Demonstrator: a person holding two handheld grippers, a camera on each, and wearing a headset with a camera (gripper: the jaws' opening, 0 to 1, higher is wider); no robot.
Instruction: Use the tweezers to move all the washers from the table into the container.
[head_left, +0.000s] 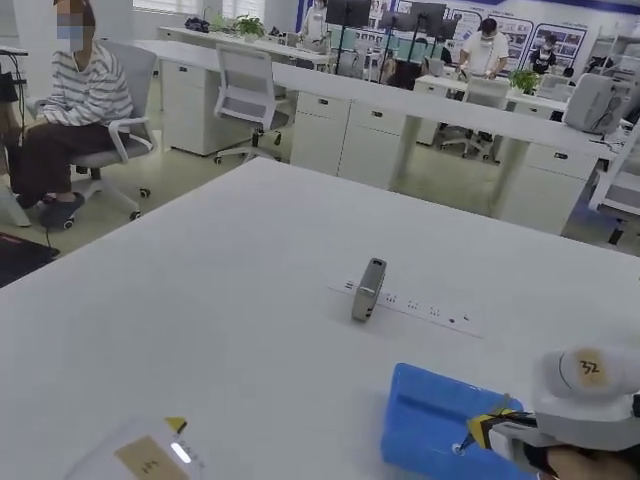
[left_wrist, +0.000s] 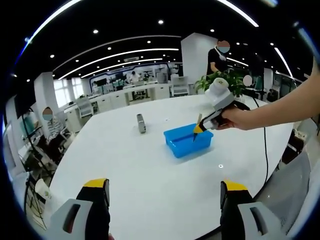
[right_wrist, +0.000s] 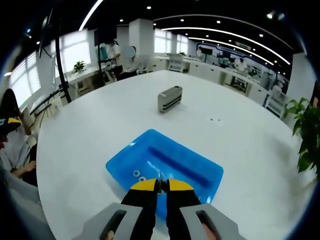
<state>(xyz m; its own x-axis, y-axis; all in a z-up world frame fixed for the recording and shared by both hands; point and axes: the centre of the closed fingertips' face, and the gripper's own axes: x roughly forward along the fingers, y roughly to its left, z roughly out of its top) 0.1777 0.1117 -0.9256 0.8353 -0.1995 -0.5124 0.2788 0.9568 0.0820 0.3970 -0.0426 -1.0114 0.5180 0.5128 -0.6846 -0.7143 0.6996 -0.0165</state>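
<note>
A blue container (right_wrist: 196, 170) lies on the white table (right_wrist: 90, 130), close in front of my right gripper (right_wrist: 159, 186). Its jaws are shut on thin metal tweezers (right_wrist: 159, 176), whose tips point down over the container's near side. Two washers (right_wrist: 138, 175) lie inside it, just left of the tips. In the left gripper view the right gripper (left_wrist: 200, 128) hovers over the container (left_wrist: 182, 142), and one washer (left_wrist: 220, 166) lies on the table to its near right. My left gripper (left_wrist: 165, 200) is open, low at the table's edge, with nothing between its fingers.
A small grey device (head_left: 368, 289) stands on the table beyond the container (head_left: 430, 420), beside a flush socket strip (head_left: 425, 308). Office desks, chairs and people fill the room behind. A potted plant (right_wrist: 306, 132) stands off the table's right edge.
</note>
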